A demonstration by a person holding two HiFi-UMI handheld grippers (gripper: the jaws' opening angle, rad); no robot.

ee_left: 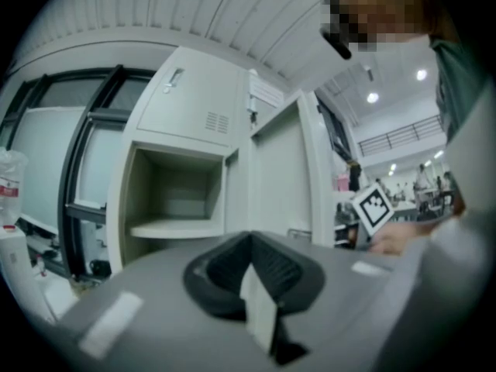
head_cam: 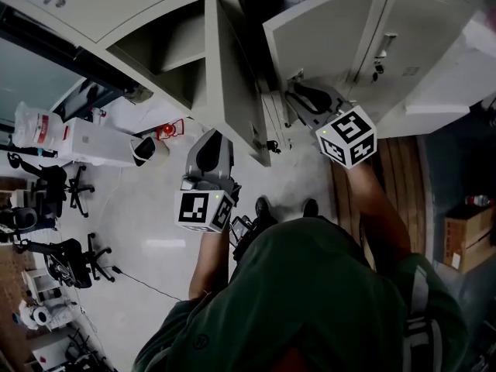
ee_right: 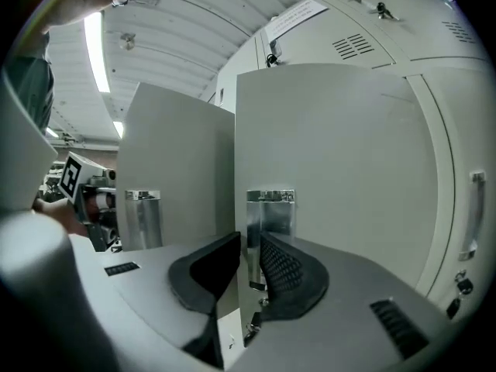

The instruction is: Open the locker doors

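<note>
Nearest, the left gripper (ee_left: 249,242) hangs out in front of the locker (head_cam: 364,142) with its jaws pressed together and nothing between them, so it is idle. The right gripper (ee_right: 249,246) is up at the locker front, its jaws clenched on the free edge of one door (ee_right: 333,169), just below the metal latch plate (ee_right: 270,208) on that edge. That door stands swung partly out from the locker. Beside it, further toward the left gripper, a second door (ee_right: 182,161) stands wide open. Past that one, an open compartment (ee_left: 174,192) with a bare shelf (ee_left: 178,227) shows at the locker's far end. On the other side of the gripped door, a closed door (ee_right: 457,192) sits flush in the locker face, with its handle (ee_right: 469,215) and a small key (ee_right: 463,285) hanging below.

The step in hand looks like pulling the gripped door open. Next, the right gripper would need to carry the edge out along the door's arc, away from the locker, until it stands fully open. It can then let go and move to the closed door's handle. The doors above also look shut.
</note>
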